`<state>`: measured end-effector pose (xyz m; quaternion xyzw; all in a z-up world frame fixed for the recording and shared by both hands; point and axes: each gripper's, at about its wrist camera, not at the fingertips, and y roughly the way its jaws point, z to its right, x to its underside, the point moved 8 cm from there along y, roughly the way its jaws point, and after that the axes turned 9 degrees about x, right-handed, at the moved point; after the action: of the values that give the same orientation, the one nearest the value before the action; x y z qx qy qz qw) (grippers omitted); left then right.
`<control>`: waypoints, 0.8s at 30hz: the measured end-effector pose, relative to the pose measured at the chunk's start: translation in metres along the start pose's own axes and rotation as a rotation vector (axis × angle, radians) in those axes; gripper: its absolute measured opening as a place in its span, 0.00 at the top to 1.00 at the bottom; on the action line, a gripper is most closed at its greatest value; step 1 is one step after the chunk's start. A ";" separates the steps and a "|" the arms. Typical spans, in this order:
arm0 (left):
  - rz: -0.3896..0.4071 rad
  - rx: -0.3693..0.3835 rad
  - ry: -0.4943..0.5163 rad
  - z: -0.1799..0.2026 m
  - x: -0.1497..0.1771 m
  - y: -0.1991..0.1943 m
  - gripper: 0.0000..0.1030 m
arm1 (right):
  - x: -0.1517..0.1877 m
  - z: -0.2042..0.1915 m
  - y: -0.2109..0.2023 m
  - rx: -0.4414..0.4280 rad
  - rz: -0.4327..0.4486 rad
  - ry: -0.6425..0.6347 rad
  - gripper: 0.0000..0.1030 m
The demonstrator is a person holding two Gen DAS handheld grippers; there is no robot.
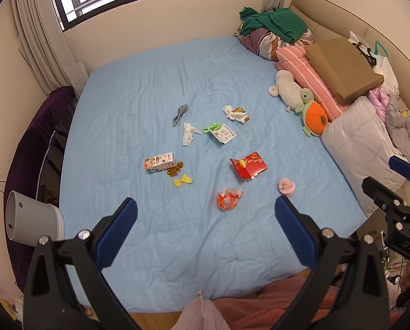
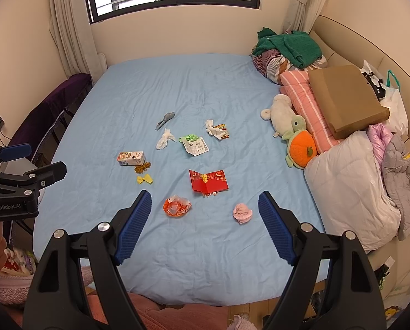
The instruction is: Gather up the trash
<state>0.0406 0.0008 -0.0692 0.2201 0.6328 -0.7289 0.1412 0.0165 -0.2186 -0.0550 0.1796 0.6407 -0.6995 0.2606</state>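
Observation:
Trash lies scattered on the blue bed sheet: an orange crumpled wrapper, a red card, a small carton, white tissues, a printed paper with green ribbon, a tissue on a snack wrapper, a yellow bow, and a pink wad. My left gripper is open and empty above the bed's near edge. My right gripper is open and empty, also near the front.
A white bin stands on the floor left of the bed. Pillows, a brown box, plush toys and piled clothes line the right side. A grey cloth lies mid-bed. A purple bench stands at left.

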 end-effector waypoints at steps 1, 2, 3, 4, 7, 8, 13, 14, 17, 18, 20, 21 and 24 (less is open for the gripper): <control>0.000 0.000 0.000 0.000 0.000 0.000 0.04 | 0.000 0.000 0.000 0.000 0.000 0.000 0.25; 0.000 0.000 0.000 0.000 0.000 0.000 0.04 | 0.000 0.000 0.000 0.000 0.000 0.000 0.25; 0.000 0.000 0.001 0.000 0.000 0.000 0.04 | 0.000 0.000 0.000 0.000 0.000 0.000 0.25; 0.000 0.000 0.000 0.000 0.000 0.000 0.04 | 0.000 0.000 0.000 0.001 0.001 0.001 0.25; 0.000 0.000 0.001 0.000 0.000 0.000 0.04 | 0.000 0.000 0.000 0.001 0.002 0.001 0.25; 0.000 0.000 0.001 0.000 0.000 0.000 0.04 | 0.000 0.000 0.000 0.001 0.000 0.001 0.25; 0.000 0.000 0.000 0.000 0.000 0.000 0.04 | 0.000 0.000 0.000 0.000 0.001 0.001 0.25; 0.000 0.000 0.000 0.000 0.000 0.000 0.04 | 0.000 0.001 0.000 0.000 0.001 0.001 0.25; 0.000 0.000 0.000 0.000 0.000 0.000 0.04 | 0.000 0.001 -0.001 0.000 0.001 0.000 0.25; 0.000 0.000 0.000 0.000 0.000 0.000 0.04 | 0.000 0.001 -0.001 -0.001 0.001 0.000 0.25; 0.000 0.000 0.000 0.000 0.000 0.000 0.04 | 0.000 0.000 0.000 0.000 0.002 0.000 0.25; 0.000 0.000 0.000 0.000 0.000 0.000 0.04 | 0.001 0.001 -0.001 0.000 0.001 0.001 0.25; 0.000 0.000 0.000 0.000 0.000 0.000 0.04 | 0.001 0.001 -0.001 -0.001 0.001 0.001 0.25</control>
<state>0.0408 0.0010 -0.0693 0.2198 0.6327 -0.7290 0.1411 0.0156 -0.2200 -0.0547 0.1802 0.6410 -0.6990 0.2608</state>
